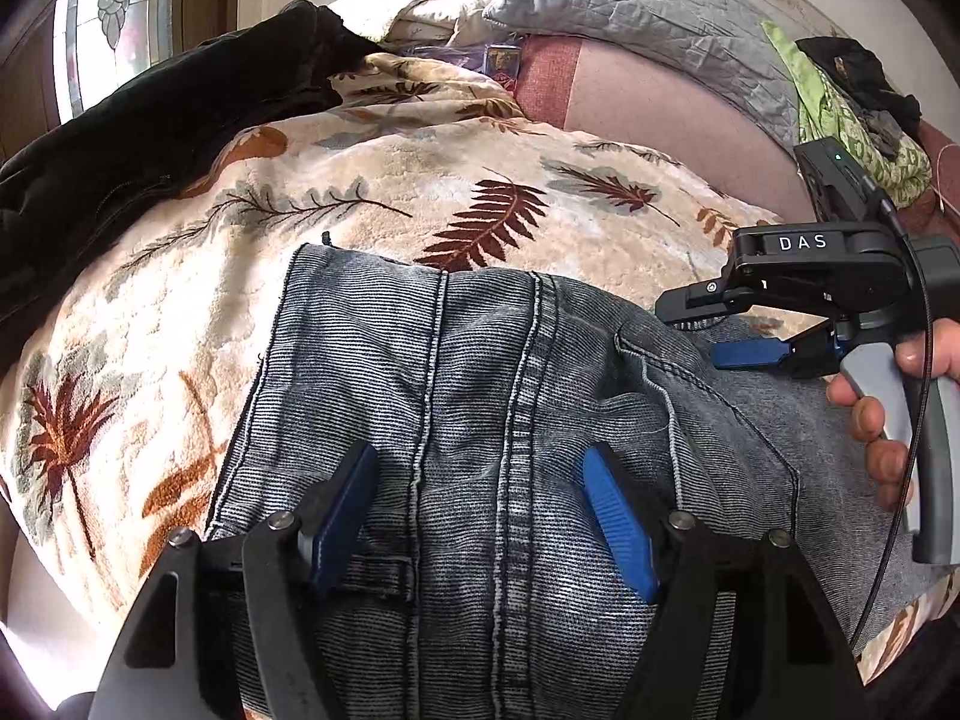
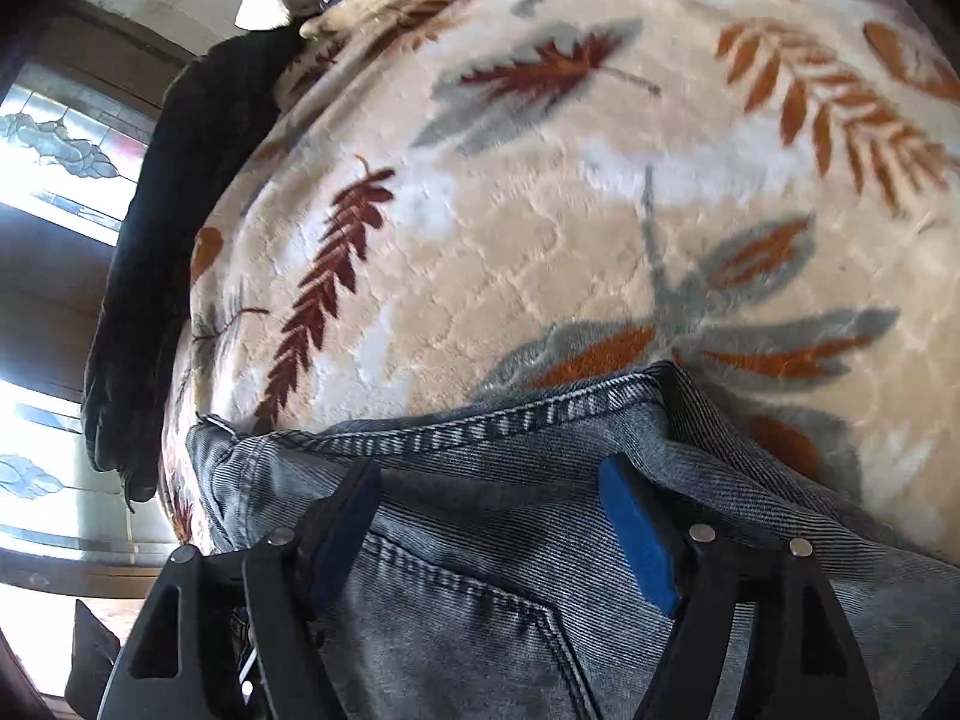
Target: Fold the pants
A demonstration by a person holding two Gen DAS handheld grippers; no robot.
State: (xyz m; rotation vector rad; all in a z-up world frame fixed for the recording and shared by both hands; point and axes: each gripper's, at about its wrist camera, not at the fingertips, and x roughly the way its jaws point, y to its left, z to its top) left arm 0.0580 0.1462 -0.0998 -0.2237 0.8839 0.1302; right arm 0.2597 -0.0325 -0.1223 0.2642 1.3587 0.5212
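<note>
Jeans (image 1: 480,390) lie under both grippers' spread fingers (image 1: 618,516), prob. ungripped.

- A cream plush blanket (image 1: 384,180) printed with brown, orange and grey leaves covers the bed.
- A black garment (image 1: 150,138) lies along the blanket's left edge, next to a leaded-glass window (image 1: 114,6).
- A grey quilted pillow (image 1: 630,6) rests at the far end on a pink sheet (image 1: 660,120).
- A green patterned cloth (image 1: 840,126) sits crumpled at far right.
</note>
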